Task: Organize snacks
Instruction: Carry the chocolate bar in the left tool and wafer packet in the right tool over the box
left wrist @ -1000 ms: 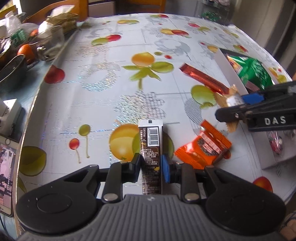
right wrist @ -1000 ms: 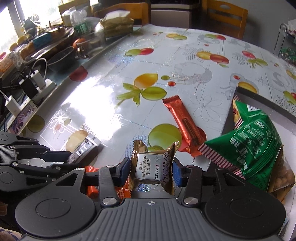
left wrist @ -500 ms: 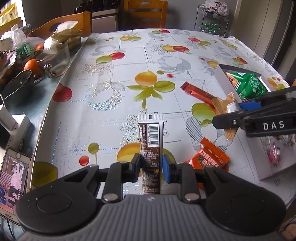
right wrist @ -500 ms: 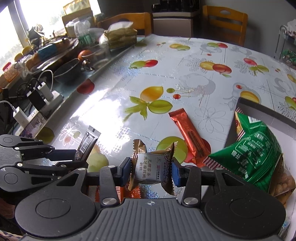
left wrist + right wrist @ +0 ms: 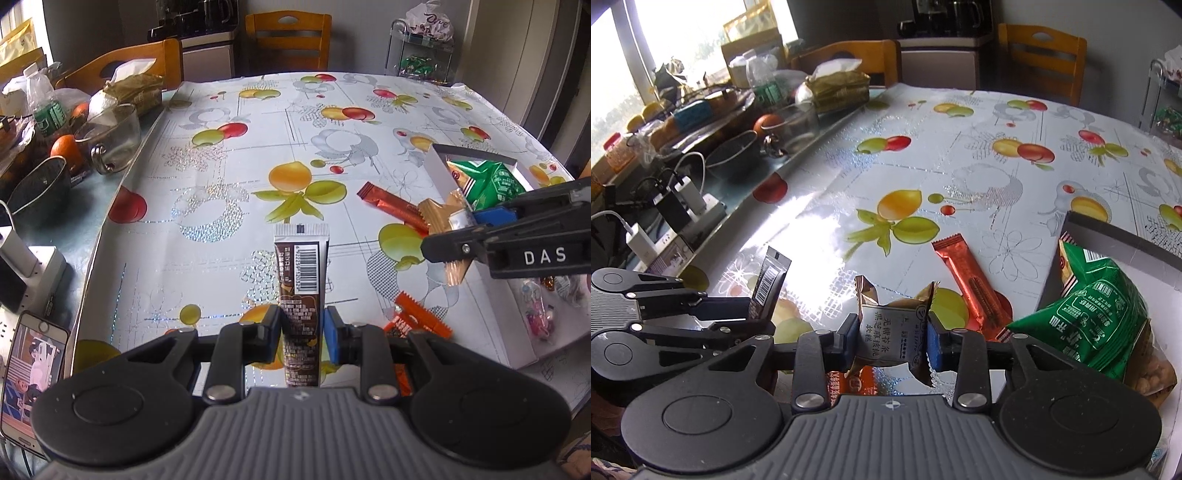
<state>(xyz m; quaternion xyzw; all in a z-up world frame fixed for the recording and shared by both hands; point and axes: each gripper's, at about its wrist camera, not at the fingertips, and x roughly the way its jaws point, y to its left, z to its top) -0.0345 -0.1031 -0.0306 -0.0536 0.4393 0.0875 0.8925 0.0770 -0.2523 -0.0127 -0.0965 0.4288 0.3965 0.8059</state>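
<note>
My left gripper is shut on a brown snack bar with a barcode and holds it upright above the table; the bar also shows in the right wrist view. My right gripper is shut on a gold-wrapped pastry, lifted above the table; it shows in the left wrist view too. A red-brown bar and an orange packet lie on the fruit-print tablecloth. A white box at the right holds a green snack bag.
The left table edge carries a glass cup, a dark bowl, oranges, bottles, chargers and a phone. Wooden chairs stand behind the table. Small candies lie in the box.
Both grippers have risen from the table with their snacks. The brown bar has left the tablecloth and now stands higher above it. The pastry has come up level beside the box.
</note>
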